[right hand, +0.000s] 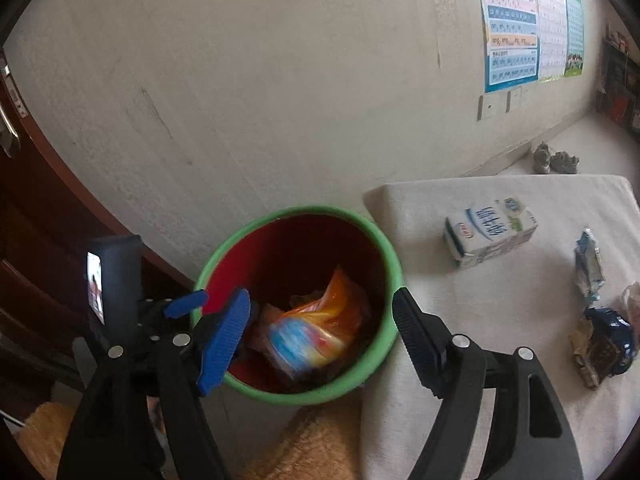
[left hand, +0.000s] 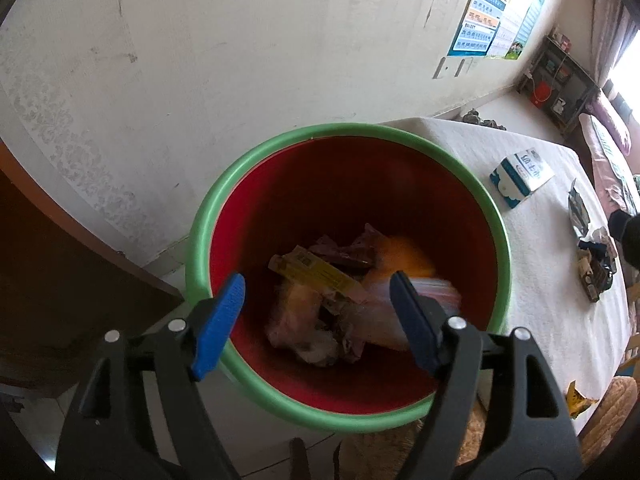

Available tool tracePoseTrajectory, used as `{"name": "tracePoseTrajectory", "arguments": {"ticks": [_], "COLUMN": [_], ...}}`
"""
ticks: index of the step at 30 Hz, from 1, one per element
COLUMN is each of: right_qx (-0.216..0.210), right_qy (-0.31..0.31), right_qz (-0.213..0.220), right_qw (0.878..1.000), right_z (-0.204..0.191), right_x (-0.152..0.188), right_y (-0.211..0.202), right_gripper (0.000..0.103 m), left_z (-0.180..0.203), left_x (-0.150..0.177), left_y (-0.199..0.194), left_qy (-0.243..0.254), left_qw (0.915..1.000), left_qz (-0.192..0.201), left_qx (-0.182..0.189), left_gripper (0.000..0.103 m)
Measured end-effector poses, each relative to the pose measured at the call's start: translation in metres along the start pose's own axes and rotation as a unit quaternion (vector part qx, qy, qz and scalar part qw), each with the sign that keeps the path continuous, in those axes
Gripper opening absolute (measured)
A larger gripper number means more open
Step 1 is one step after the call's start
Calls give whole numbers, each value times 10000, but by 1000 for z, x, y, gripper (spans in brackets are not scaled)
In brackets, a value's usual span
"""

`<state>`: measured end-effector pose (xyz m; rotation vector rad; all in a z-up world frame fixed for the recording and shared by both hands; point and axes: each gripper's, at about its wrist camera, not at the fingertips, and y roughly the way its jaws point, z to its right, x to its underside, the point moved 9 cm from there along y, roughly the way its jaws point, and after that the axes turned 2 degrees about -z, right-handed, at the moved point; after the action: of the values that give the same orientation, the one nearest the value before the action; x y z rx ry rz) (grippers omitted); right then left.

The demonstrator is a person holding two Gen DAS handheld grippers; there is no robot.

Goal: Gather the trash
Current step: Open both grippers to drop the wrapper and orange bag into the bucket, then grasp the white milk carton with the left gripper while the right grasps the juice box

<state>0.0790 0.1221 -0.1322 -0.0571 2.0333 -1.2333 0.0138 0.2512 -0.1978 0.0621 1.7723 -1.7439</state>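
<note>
Both of your claws hang over the bin (left hand: 348, 276), the red one with the green rim, and both are wide with nothing in them. Your left claw (left hand: 316, 320) is right above the bin's mouth. Your right claw (right hand: 320, 332) is above it too, more to the side nearer the desk (right hand: 500, 320).

The orange and blue wrapper (right hand: 316, 328) is blurred inside the bin, so it looks like it is dropping onto the pile of other trash (left hand: 320, 308) there. The pile looks loose and puffy. If you drop more on top from high up, a light wrapper could bounce or slide out over the rim.

More trash is waiting on the desk, to the right of the bin. There is 1 milk carton (right hand: 490, 236), farthest back from you. Nearer to you lie a silver and blue torn packet (right hand: 588, 264) and a dark blue crumpled wrapper (right hand: 604, 344). The bin stands touching the desk's edge, so a swing back toward it with your right claw could knock the rim and tip it.

The carton is big and smooth. If you pinch it at a corner it may twist and slip out. The thin wrappers lie flat on the cloth, so the claw may grab the cloth too and drag everything along.

Your 2 claws are close together over the bin. Move 1 at a time, or they may bump.
</note>
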Motion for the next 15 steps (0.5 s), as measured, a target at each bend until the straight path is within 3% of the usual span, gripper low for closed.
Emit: {"name": "tracePoseTrajectory", "arguments": {"ticks": [9, 11, 15], "right_qx": [587, 839, 1757], "right_qy": [617, 734, 966], "right_qz": [147, 149, -83], "right_qw": [9963, 9936, 9797], "right_z": [84, 111, 192], "right_x": [14, 21, 38], "right_y": [-32, -38, -50], "right_gripper": [75, 76, 80], "left_z": [20, 25, 31], "left_x": [-1, -1, -2], "left_y": [-3, -4, -7], "left_qy": [191, 253, 372], "left_qw": [9998, 9996, 9993], "left_qz": [5, 5, 16], "left_qx": [86, 84, 82], "left_gripper": [72, 72, 72]}}
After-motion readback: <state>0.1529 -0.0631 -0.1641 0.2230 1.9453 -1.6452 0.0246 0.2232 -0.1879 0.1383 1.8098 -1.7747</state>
